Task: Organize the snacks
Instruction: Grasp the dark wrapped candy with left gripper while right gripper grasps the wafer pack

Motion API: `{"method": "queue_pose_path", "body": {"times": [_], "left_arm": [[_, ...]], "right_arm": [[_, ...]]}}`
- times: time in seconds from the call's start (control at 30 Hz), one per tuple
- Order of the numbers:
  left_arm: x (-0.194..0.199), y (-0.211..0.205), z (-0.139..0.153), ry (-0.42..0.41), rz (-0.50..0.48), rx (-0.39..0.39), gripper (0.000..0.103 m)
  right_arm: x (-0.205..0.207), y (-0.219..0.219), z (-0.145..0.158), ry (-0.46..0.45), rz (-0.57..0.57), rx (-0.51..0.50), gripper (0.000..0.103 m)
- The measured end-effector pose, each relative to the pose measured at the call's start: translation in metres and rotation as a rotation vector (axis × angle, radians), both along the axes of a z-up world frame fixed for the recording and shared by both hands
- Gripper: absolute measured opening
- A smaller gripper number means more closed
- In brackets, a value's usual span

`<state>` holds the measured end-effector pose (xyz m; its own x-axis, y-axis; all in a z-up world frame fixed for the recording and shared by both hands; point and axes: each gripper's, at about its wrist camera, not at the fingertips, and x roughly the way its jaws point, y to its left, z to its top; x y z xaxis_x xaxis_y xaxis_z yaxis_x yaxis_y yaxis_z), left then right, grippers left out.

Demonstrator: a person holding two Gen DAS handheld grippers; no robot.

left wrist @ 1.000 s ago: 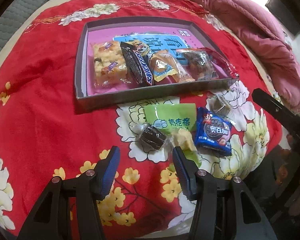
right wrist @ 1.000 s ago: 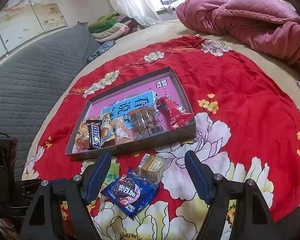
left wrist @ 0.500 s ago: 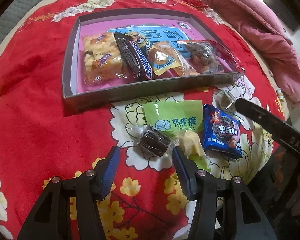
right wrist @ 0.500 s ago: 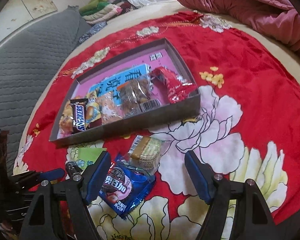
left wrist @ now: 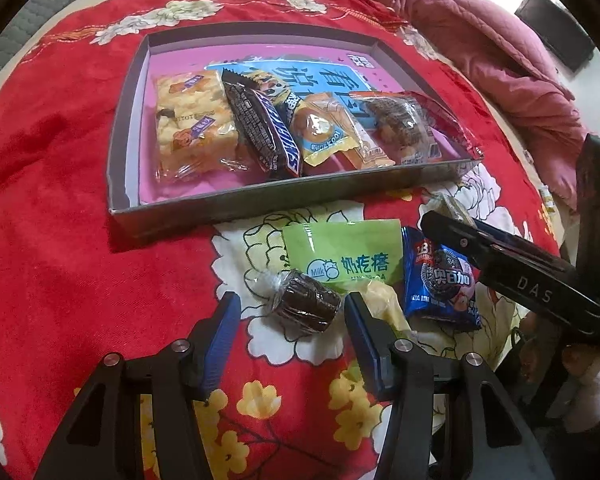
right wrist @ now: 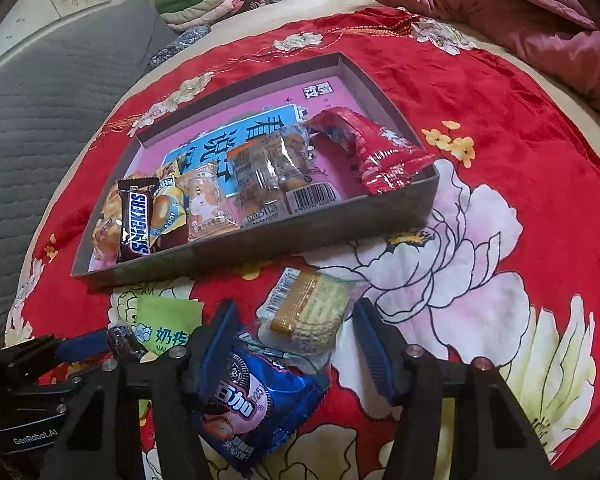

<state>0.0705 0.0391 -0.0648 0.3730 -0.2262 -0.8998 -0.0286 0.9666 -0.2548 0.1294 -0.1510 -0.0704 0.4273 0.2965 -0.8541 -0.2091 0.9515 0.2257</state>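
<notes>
Red blanket (left wrist: 60, 208), both tools nearer the loose snacks.

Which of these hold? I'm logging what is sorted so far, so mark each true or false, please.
1. The Snickers bar lies inside the box. True.
2. The blue Oreo packet is already in the box. False: it lies on the red blanket outside.
3. The left claw is shut on the dark wrapped cake. False: its jaws stand open on either side.
4. The right claw is open. True.
</notes>
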Motion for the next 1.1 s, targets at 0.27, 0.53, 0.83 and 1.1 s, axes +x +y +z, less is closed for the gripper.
{"method": "queue_pose_path", "body": {"times": [0.27,0.53,0.83,1.1], "left_arm": [[0.006,0.004,-0.003,-0.027,-0.015,-0.037,0.053],[0.005,0.002,-0.007,-0.052,-0.052,-0.051,0.042],[-0.005,-0.001,-0.002,-0.076,-0.055,-0.005,0.038],[-0.012,0.005,0.010,-0.087,-0.025,0.002,0.038]], "right_arm": [[0.003,-0.009,-0.001,0.015,-0.017,0.044,0.053],[0.003,-0.011,0.000,0.018,-0.015,0.054,0.052],[0.003,-0.013,0.001,0.010,-0.013,0.060,0.052],[0.001,-0.017,0.006,-0.009,-0.015,0.077,0.047]]}}
